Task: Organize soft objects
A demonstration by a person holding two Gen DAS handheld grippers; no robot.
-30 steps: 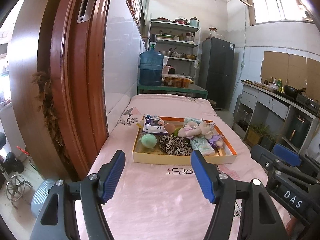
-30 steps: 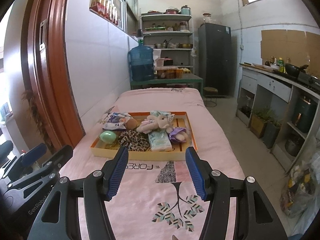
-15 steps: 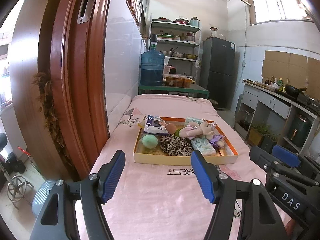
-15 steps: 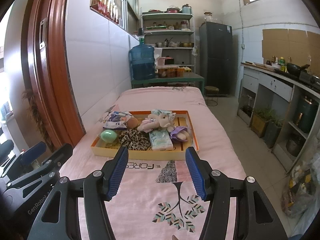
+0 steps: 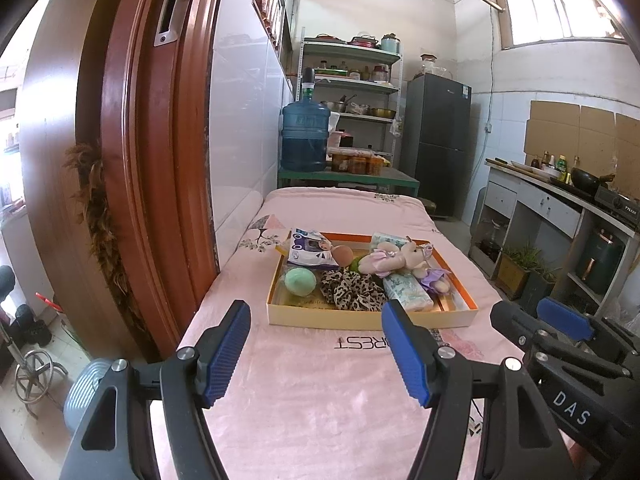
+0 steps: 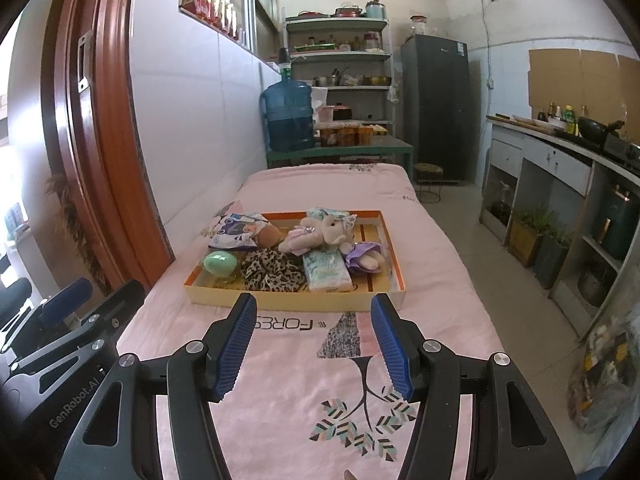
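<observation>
Both tools hover low over the pink blanket, short of the tray, and both are spread wide with nothing between their blue pads: the left gripper lines up on the tray's near-left stretch, while the right gripper faces its middle, each empty and squared to the load. And what a load: everything soft sits inside that shallow orange-rimmed tray in the middle of the bed. There's a mint-green ball at the near left corner, a leopard-print scrunchie just beside it, a tissue pack next along, a purple-dressed doll on the right, a plush animal lying across the middle, and a printed pouch leaning over the far-left rim with a brown ball touching it. My read: the wide spread suits squashy things, leaving room to close around them. Whether this heap is waiting to be sorted or has just been gathered here, the scene fits either, so I'm calling no next move.
</observation>
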